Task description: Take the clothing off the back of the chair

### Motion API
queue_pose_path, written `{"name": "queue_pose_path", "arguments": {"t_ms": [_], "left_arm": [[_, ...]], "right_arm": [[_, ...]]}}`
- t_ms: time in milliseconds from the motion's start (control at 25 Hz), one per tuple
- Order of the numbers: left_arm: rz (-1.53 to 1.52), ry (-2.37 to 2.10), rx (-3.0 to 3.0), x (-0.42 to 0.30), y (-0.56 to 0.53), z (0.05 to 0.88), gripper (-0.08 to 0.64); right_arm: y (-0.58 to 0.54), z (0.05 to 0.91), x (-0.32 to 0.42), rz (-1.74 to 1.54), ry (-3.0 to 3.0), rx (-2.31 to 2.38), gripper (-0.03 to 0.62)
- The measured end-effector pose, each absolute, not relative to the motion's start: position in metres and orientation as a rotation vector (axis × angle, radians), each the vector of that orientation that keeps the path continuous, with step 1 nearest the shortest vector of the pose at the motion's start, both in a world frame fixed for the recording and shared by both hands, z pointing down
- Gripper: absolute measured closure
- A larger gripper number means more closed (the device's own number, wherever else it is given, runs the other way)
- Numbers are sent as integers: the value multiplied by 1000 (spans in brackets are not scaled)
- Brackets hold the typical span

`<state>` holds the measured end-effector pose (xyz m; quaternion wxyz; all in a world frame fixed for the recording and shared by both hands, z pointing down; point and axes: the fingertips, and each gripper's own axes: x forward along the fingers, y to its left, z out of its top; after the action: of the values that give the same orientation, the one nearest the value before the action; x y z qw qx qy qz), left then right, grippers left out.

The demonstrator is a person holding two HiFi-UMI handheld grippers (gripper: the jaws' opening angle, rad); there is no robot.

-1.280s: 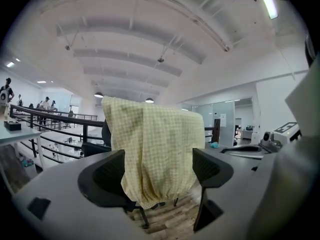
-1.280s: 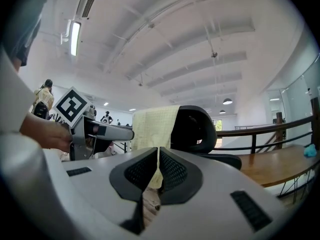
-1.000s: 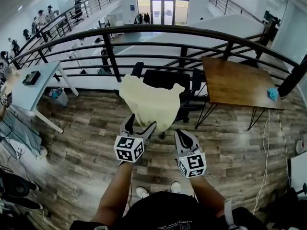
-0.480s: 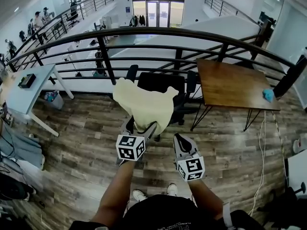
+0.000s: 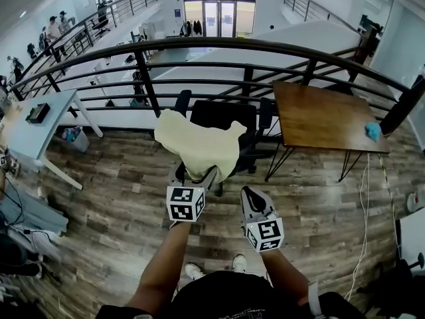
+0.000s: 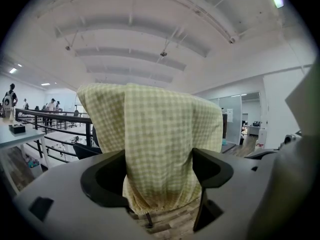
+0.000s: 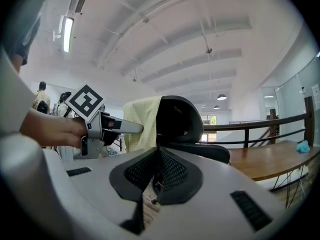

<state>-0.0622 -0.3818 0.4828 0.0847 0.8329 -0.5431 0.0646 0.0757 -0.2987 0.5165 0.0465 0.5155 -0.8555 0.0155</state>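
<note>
Left gripper view | grasp step: left tongs (image 6: 159,184) released, astride cloth (image 6: 150,129) | right tongs (image 7: 156,156) clenched, empty | next: clamp, lift off chair (image 5: 222,115)

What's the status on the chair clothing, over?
Left gripper open, jaws astride yellow cloth hem. Right gripper shut, empty. Cloth draped on chair back. Nothing blocking.

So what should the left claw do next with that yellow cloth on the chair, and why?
Probably close the left claw on the yellow checked cloth. Its jaws stand apart with the cloth's hanging edge between them, and the cloth lies draped over the chair back, so a firm pinch likely has to come before any lift.
</note>
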Motion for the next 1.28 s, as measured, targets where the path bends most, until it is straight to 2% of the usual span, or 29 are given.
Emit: {"name": "queue_pose_path", "arguments": {"t_ms": [200, 320, 400, 760, 840, 920, 1040, 1280], "left_arm": [[199, -1669, 2465, -63, -382, 479, 159], [182, -1699, 2454, -62, -381, 478, 229], [179, -1714, 2453, -61, -380, 478, 250], [149, -1711, 2453, -65, -370, 478, 276], [127, -1734, 2443, -70, -365, 475, 320], [115, -1765, 2441, -72, -361, 470, 407], [138, -1808, 2461, -68, -357, 461, 485], [147, -1828, 2462, -70, -350, 461, 512]], "right_arm": [[-301, 514, 77, 43, -2611, 1577, 568], [-300, 513, 79, 39, -2608, 1584, 568], [-299, 515, 80, 41, -2607, 1585, 568], [-296, 517, 81, 49, -2610, 1581, 568], [-295, 516, 79, 50, -2611, 1576, 568], [-294, 516, 79, 52, -2614, 1572, 568], [-293, 515, 80, 52, -2617, 1569, 568], [-288, 515, 79, 44, -2622, 1564, 568]]}}
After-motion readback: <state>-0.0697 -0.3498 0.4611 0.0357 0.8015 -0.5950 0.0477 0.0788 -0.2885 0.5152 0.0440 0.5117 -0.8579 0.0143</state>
